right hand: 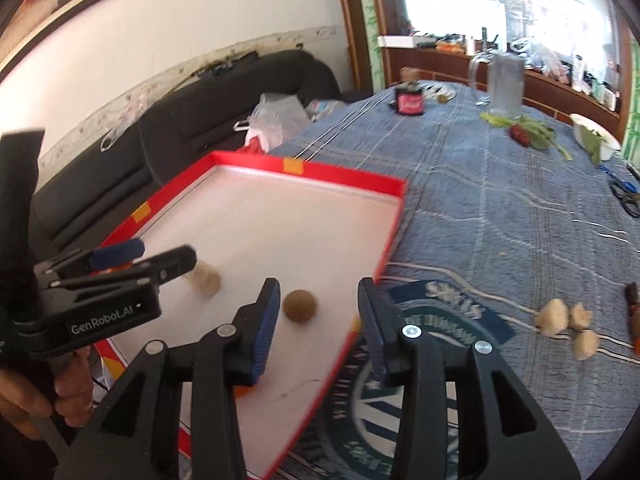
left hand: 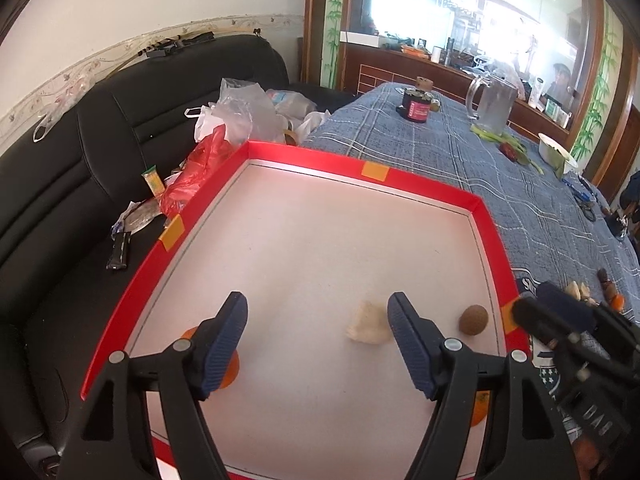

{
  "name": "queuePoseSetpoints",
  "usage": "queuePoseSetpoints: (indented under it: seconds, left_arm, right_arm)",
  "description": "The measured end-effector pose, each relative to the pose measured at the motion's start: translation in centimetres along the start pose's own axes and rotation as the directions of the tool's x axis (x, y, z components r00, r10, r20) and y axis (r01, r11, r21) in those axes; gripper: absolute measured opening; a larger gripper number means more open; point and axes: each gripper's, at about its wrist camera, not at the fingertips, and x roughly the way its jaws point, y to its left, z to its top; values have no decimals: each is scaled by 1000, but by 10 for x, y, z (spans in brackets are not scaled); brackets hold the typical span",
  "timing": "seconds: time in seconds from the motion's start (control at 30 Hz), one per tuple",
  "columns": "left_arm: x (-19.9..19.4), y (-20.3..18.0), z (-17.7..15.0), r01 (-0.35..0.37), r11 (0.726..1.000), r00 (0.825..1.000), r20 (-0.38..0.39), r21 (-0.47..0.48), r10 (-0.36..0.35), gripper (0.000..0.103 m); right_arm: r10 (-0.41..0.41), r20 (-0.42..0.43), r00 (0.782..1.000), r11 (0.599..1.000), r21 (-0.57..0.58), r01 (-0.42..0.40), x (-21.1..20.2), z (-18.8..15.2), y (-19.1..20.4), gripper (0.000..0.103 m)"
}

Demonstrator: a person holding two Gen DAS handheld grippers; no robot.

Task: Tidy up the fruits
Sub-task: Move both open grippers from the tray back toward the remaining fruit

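- On the blue plaid tablecloth [right hand: 500, 208] we find a shallow red-walled tray [left hand: 420, 184] with a white floor, set at the table's left edge beside a black sofa [left hand: 80, 152].
- We see the left gripper [left hand: 316, 344] over the near part of the tray, jaws standing wide apart with nothing between them and nothing held.
- We note a pale, irregular fruit piece [left hand: 368, 324] lying on the tray floor just inside the left gripper's right finger [left hand: 404, 336]; we cannot tell whether the two touch.
- We record a round brown fruit [left hand: 473, 319] on the tray floor near the right wall, apart from the pale piece.
- We observe an orange fruit [left hand: 230, 372] largely hidden behind the left gripper's left finger, and a second orange one [left hand: 480, 408] at the near right corner, mostly covered.
- We see the right gripper [right hand: 318, 320] poised over the tray's near right wall, jaws partly open and empty; the brown fruit lies on the floor beyond, just past its left finger, clear of the pads.
- We count three pale fruit pieces [right hand: 552, 318] outside the tray, on the cloth to the right, close together.
- We note a hand [right hand: 36, 392] gripping the left gripper's handle at the lower left of the right wrist view.
- We find a clear pitcher [left hand: 492, 100] and a red-labelled jar [left hand: 418, 106] at the far end, well apart from the tray.
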Motion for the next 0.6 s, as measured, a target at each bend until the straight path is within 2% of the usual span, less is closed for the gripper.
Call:
queuePoseSetpoints:
  seconds: [0.4,0.6]
  left_arm:
    - [-20,-33,0,-9,998,1000,29,67,7,73]
    - [-37,-63,-3,6,992,998,59,128,-14,73]
  right_arm:
    - [-88,98,991,988,137,74,-47,-1,-73,42]
    - [-150,140,979,966,234,115,-82,-10,-128,42]
